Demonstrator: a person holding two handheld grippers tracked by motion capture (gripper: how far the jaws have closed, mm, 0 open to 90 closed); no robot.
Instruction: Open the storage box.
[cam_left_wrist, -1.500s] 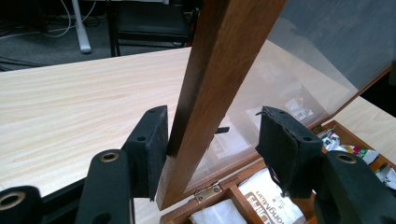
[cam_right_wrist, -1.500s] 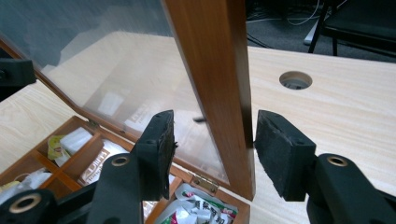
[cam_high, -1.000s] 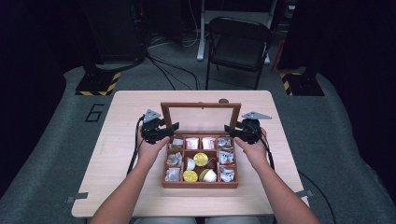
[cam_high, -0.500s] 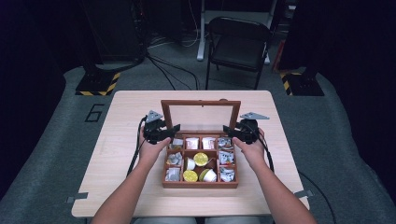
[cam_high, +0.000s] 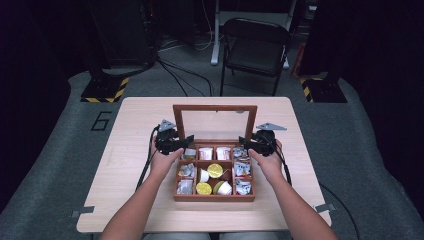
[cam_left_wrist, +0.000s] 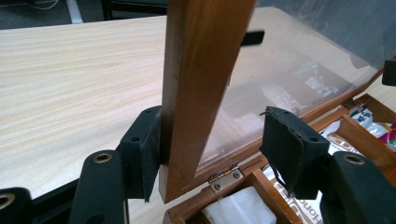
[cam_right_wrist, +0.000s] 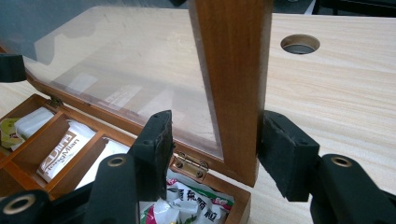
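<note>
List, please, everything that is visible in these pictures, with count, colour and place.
table: one, light wood, centre.
wooden box: one, brown, on the table.
lid: one, brown frame with clear pane, raised upright.
yellow-topped cups: at least two, middle compartments.
white sachets: several, rear and side compartments.
folding chair: one, black, behind the table.
left gripper: black, astride the lid's side rail.
right gripper: black, astride the opposite rail.

The wooden box (cam_high: 214, 172), divided into compartments filled with sachets and small cups, is set between the left tongs (cam_high: 186, 142) and right tongs (cam_high: 244, 142). Its glass-paned lid (cam_high: 215, 116) is raised upright, one side rail standing within each tongs' jaws.
</note>
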